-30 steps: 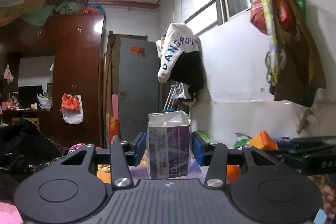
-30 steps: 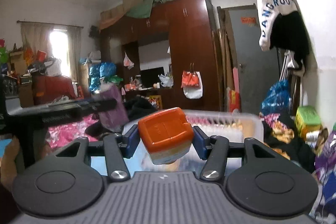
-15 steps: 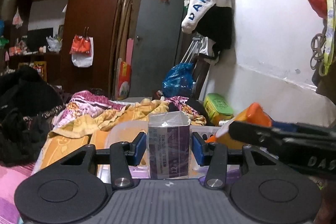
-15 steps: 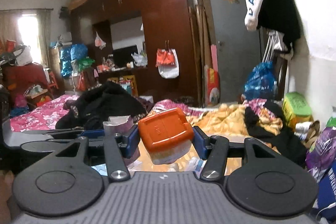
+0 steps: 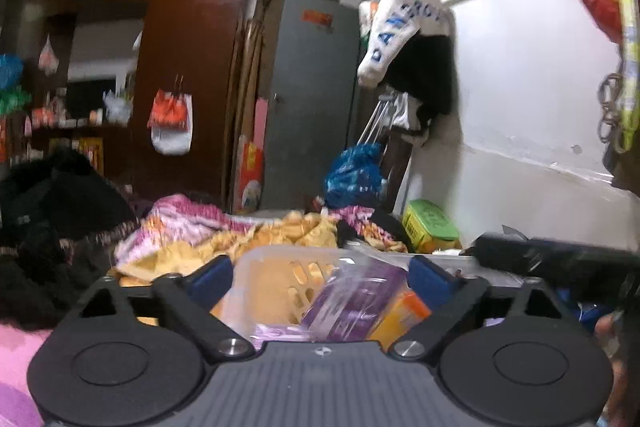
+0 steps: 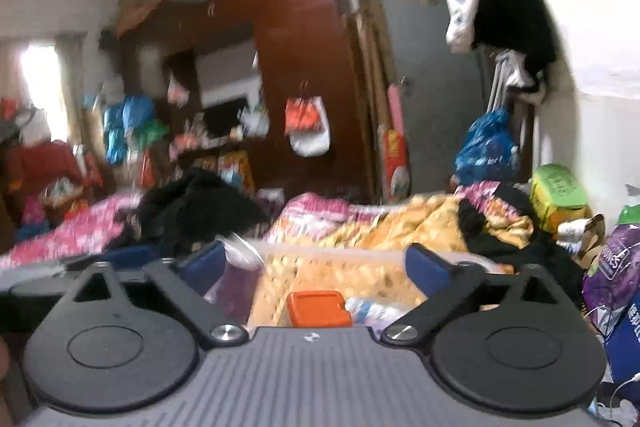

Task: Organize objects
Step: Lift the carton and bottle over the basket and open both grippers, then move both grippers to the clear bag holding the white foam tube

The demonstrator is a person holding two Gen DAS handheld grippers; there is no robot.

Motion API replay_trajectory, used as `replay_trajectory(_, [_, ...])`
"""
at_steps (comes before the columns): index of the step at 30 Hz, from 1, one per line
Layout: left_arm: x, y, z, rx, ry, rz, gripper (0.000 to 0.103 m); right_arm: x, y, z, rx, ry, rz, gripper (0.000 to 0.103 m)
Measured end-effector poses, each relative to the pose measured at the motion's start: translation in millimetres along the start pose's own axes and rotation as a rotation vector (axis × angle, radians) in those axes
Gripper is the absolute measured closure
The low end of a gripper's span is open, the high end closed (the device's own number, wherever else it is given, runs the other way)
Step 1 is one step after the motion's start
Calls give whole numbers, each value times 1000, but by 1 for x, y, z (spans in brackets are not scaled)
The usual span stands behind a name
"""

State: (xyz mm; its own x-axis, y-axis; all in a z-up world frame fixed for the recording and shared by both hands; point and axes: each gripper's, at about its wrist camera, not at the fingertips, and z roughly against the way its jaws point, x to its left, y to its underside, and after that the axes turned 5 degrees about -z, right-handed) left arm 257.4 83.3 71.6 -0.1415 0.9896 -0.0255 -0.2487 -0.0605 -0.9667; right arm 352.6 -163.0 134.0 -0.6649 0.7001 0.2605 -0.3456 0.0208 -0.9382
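Observation:
My left gripper (image 5: pixel 320 277) is opening, its blue pads spread wide over a clear plastic basket (image 5: pixel 288 251). A purple carton (image 5: pixel 352 303) lies tilted in the basket below the pads, free of both. An orange item (image 5: pixel 400 315) rests beside the carton. In the right wrist view my right gripper (image 6: pixel 316 267) is also opening, with nothing pressed between its pads. An orange-lidded container (image 6: pixel 319 308) sits low in the basket (image 6: pixel 340 253) beneath it. The purple carton (image 6: pixel 236 285) shows blurred by the right gripper's left pad.
The basket sits on a bed covered with yellow and pink quilts (image 6: pixel 400 223) and black clothing (image 6: pixel 196 207). A green box (image 5: pixel 430 227) stands by the white wall. Purple bags (image 6: pixel 612 267) lie at the right. A brown wardrobe (image 5: pixel 188 67) and grey door (image 5: pixel 312 99) stand behind.
Both grippers have opened wide and let go. The purple carton tipped over into the basket. The orange-lidded container dropped out of the right pads into the basket.

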Motion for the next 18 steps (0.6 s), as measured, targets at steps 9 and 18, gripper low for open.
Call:
replay_trajectory(9, [2,60,97,-64,110,-99,0,-36,88,111,-12,-9,44,0])
replay_trajectory(18, [19,136,111,139,114,-57,4,-46,163,108,149,29,-11,2])
